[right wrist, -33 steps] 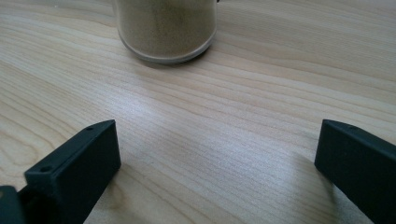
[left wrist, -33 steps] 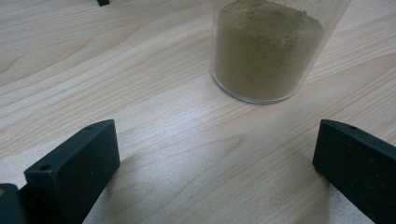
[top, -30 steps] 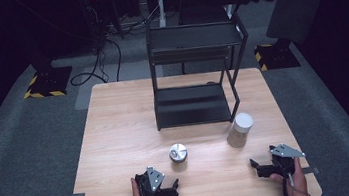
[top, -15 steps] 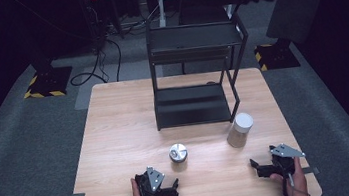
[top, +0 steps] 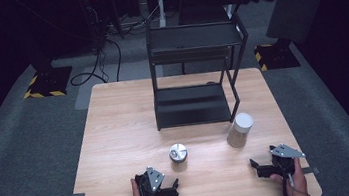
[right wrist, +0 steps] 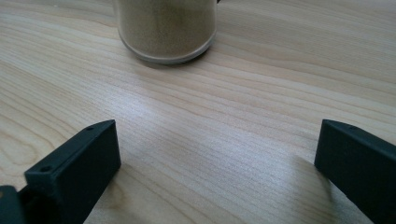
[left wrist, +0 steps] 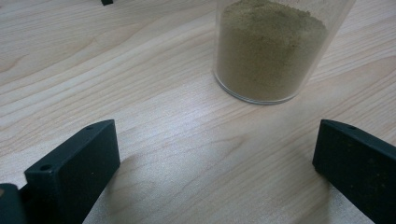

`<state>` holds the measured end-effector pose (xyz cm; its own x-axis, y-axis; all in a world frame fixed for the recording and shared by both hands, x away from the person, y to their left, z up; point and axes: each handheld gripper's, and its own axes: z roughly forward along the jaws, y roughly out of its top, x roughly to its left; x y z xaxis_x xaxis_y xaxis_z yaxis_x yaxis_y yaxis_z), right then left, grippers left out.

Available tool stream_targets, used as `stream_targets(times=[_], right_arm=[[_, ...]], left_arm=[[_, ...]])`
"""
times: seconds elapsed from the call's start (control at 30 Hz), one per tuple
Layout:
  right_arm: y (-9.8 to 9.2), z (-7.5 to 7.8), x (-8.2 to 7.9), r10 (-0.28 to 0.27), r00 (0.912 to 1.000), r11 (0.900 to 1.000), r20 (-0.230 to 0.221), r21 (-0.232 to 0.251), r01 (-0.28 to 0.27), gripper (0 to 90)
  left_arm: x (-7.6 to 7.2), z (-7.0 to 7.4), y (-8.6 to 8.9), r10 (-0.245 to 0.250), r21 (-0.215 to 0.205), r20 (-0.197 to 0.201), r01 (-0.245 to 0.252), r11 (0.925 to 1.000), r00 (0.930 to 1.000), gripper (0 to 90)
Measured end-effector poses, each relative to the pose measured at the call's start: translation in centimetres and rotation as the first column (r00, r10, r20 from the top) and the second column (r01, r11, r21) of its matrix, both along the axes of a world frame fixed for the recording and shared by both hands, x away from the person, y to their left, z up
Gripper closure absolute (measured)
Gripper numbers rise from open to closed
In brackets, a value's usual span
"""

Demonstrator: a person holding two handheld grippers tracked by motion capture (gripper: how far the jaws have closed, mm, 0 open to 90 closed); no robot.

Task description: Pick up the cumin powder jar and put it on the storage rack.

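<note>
I kept both hand-held grippers low at the near edge of the tabletop [top: 116, 135]. The left hand-held gripper [top: 171, 189] had its jaws wide and held nothing; the right hand-held gripper [top: 257, 166] was also wide and empty. The small jar [top: 178, 154] stood just ahead of the left one, not touching it. The tall jar [top: 240, 130] stood near the rack [top: 195, 75], ahead of the right one.
</note>
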<state>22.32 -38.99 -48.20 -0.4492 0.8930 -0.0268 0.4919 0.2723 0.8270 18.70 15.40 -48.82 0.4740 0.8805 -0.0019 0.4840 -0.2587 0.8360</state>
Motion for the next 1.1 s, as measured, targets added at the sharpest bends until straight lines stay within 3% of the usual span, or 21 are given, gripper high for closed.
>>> stream_targets(times=[0.13,0.4,0.47,0.53,0.6,0.67,1.1], right_arm=[[0.0,0.0,0.0,0.0,1.0,1.0,-0.002,0.002,0.0,0.0],[0.0,0.0,0.1,0.0,1.0,1.0,-0.004,0.003,0.0,0.0],[-0.1,0.0,0.1,0.0,1.0,1.0,-0.005,0.003,0.0,0.0],[-0.1,0.0,0.1,0.0,1.0,1.0,-0.005,0.004,0.0,0.0],[-0.1,0.0,0.1,0.0,1.0,1.0,-0.006,0.004,0.0,0.0],[0.0,0.0,0.1,-0.002,1.0,1.0,-0.005,0.004,0.002,0.0],[0.0,0.0,0.0,-0.003,1.0,1.0,0.0,0.0,0.003,0.0]], left_arm=[[-0.3,-0.1,-0.2,0.013,0.006,0.009,-0.013,0.9999,0.9999,0.6],[-0.1,0.3,-0.3,0.04,-0.01,-0.012,-0.04,0.9992,0.9991,0.7],[-0.2,0.6,-0.4,0.05,-0.032,-0.008,-0.05,0.9982,0.9987,0.7],[-0.4,1.2,-0.8,0.039,-0.039,0.032,-0.037,0.9985,0.9988,0.7],[-0.5,1.6,-1.2,0.043,-0.053,0.044,-0.041,0.9978,0.9981,0.5],[-0.4,1.9,-1.4,0.044,-0.072,0.041,-0.041,0.9966,0.9982,0.4],[0.7,2.2,-3.1,0.056,-0.095,0.058,-0.051,0.9942,0.9968,0.5]])
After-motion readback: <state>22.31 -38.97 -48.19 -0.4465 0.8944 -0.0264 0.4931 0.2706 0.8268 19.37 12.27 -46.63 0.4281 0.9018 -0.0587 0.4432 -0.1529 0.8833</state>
